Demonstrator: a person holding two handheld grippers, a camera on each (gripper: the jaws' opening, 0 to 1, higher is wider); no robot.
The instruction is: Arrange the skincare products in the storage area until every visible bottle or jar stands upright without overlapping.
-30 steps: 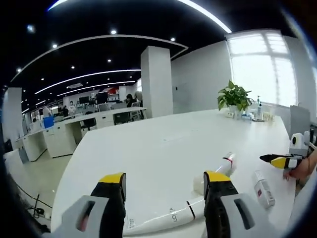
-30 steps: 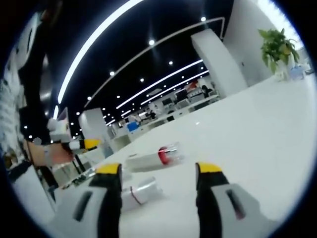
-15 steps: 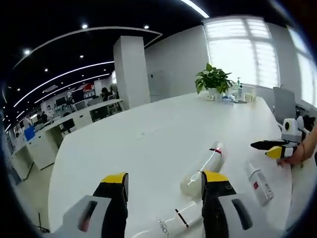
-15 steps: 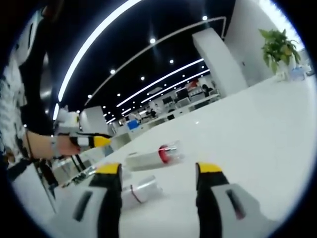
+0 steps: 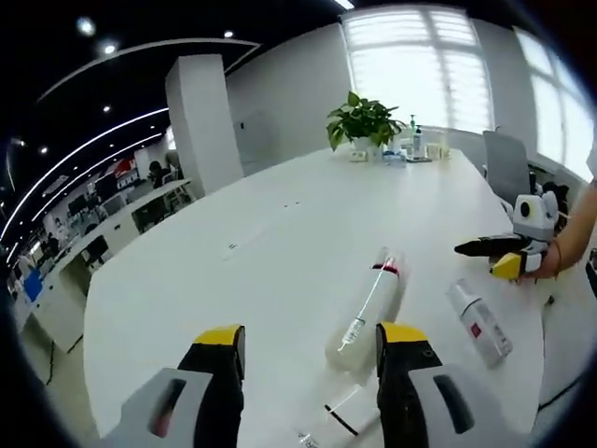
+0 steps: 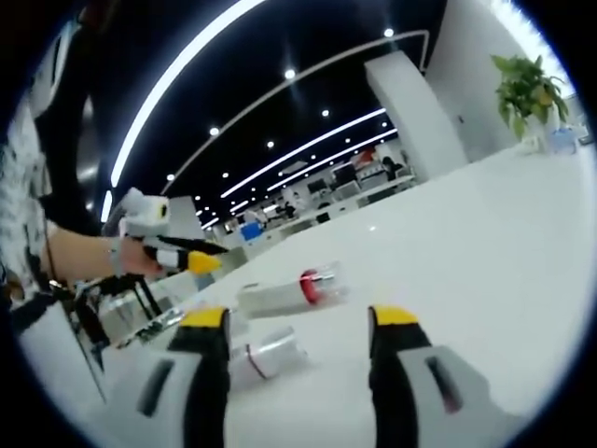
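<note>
White bottles with red bands lie flat on the table; both grippers' jaws gape empty.

A long white table is seen ahead of the left gripper's jaws. Just beyond the right jaw a clear bottle with a red band lies flat; further right lies a smaller white bottle. A potted plant stands at the far end.
</note>
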